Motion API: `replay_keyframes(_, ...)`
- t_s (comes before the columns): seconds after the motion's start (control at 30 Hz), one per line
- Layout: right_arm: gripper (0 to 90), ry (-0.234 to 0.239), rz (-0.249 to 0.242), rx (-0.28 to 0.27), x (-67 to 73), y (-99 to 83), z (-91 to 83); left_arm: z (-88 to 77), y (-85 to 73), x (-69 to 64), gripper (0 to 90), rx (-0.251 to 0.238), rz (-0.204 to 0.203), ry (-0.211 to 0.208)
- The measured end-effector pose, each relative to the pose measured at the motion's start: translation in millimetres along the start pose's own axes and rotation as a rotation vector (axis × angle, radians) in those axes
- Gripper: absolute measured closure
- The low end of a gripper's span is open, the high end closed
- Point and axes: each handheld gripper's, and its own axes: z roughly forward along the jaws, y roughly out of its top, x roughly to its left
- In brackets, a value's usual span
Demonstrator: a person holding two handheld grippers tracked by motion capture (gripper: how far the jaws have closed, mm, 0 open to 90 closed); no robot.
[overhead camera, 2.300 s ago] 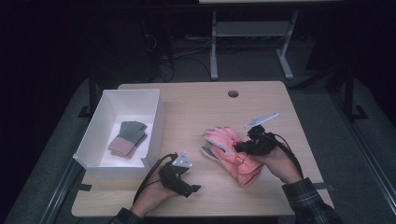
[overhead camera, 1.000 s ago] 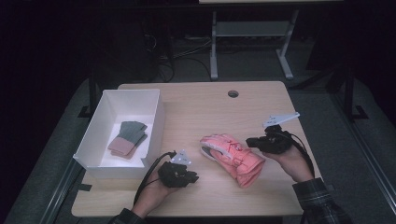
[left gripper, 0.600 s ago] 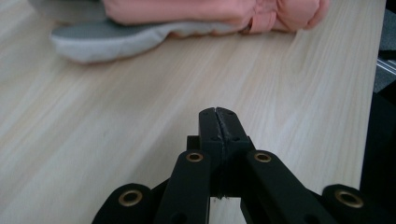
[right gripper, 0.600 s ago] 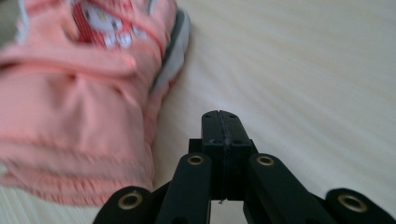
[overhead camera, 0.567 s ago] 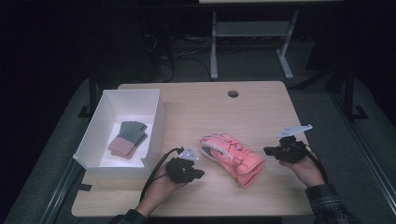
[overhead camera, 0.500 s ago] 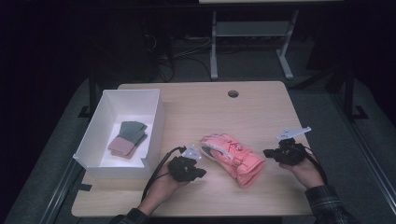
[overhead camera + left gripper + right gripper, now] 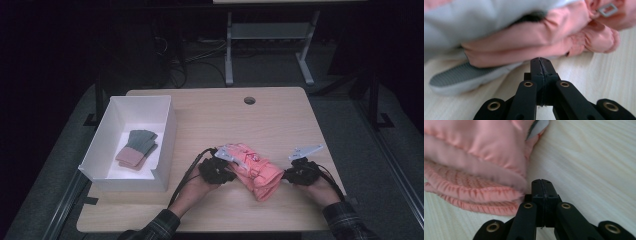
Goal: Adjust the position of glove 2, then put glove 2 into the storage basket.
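A pair of pink padded gloves (image 7: 252, 169) lies stacked on the wooden table (image 7: 225, 120), near the front middle. My left gripper (image 7: 229, 172) sits low at their left end, jaws shut and empty, tips just short of the pink cuff and grey palm (image 7: 529, 37). The left gripper view has its closed tips (image 7: 540, 61) on bare wood. My right gripper (image 7: 286, 175) rests at the gloves' right end, also shut on nothing. In the right gripper view its tips (image 7: 542, 182) stand beside the ribbed pink cuff (image 7: 474, 187).
A white open box (image 7: 165, 150) stands at the table's left, holding a folded green and pink pair of gloves (image 7: 137, 147). A cable hole (image 7: 249, 100) sits near the far edge. A metal stand (image 7: 270, 35) is on the floor beyond the table.
The left gripper has slid right up to the gloves' left end. The right gripper left the top of the gloves, swung out right, and came down low at their right end.
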Motion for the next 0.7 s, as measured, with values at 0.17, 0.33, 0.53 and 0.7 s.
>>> replay_keyframes(0.17, 90.0, 0.048, -0.005, -0.002, 5.5, -1.5, 3.3, 1.7, -1.3, 5.9, 89.7, -0.011, -0.027, 0.006)
replay_keyframes(0.33, 90.0, 0.078, -0.008, -0.014, 14.1, -1.4, 4.5, -3.8, -4.0, 11.1, 89.6, -0.021, -0.035, 0.003)
replay_keyframes(0.53, 90.0, 0.134, -0.042, -0.014, 36.1, 1.3, 11.1, -8.5, -10.8, 18.7, 89.6, -0.017, -0.030, -0.013)
replay_keyframes(0.7, 90.0, 0.165, -0.066, -0.012, 52.3, 4.3, 17.3, -10.9, -13.2, 23.6, 89.6, -0.015, -0.033, -0.022)
